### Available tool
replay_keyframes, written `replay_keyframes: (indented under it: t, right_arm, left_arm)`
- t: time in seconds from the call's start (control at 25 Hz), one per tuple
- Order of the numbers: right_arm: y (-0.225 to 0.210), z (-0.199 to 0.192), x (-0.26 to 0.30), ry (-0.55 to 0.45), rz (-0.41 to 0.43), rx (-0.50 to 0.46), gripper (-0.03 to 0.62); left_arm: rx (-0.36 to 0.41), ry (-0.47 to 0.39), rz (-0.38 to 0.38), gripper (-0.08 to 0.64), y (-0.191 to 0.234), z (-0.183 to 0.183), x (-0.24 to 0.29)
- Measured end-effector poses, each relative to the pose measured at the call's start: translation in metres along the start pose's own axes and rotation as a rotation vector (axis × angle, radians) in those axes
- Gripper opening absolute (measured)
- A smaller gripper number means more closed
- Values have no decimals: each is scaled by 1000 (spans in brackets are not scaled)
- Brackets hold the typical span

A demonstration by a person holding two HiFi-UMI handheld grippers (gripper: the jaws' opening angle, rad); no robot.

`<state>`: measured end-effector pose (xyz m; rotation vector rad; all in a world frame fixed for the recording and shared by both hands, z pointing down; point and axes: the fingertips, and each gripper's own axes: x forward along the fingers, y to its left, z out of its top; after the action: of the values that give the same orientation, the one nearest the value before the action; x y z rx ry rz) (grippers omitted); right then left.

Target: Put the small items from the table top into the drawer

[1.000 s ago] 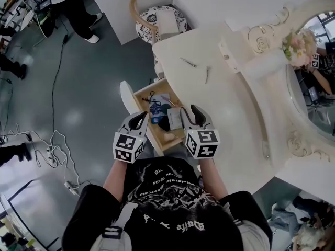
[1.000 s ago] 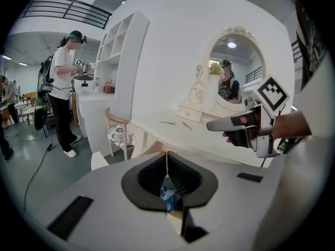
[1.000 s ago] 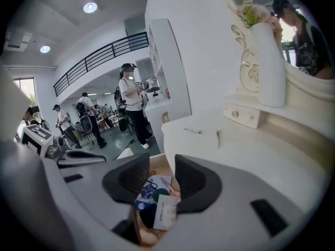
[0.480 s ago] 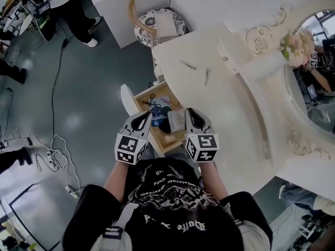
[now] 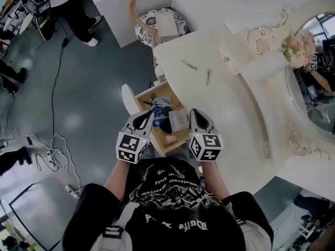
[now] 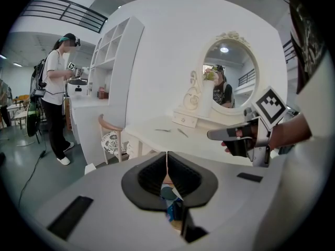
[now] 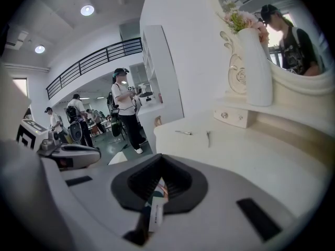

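While the drawer (image 5: 152, 87) gapes, 2 slim metal tools (image 5: 189, 64)

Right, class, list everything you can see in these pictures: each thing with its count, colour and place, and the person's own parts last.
dressing table: one, cream, centre and right
drawer: one, pale wood, pulled open at the table's front
metal tools: two, silver, apart on the table top
box: one, white, in the drawer
packet: one, blue, in the drawer
chair: one, pale wood with patterned cushion, beyond the table
mirror: one, cream frame, far right
flowers: one bunch, pink and white, beside the mirror
bystander: one, white top, dark trousers, background left
left gripper: one, grey, over the drawer, fingers shut
right gripper: one, grey, at the drawer's right edge, fingers just closed, nothing between them
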<state>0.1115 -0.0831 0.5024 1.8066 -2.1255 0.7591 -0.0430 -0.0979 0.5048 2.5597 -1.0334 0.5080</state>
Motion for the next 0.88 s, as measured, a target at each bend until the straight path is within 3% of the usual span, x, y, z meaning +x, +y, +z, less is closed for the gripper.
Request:
replay_keyframes:
  t: [0.88]
  right_arm:
    - [3,-9,-2,27,-19,-85,9]
  left_arm:
    - [18,-2,-32,20,-3,-1,0]
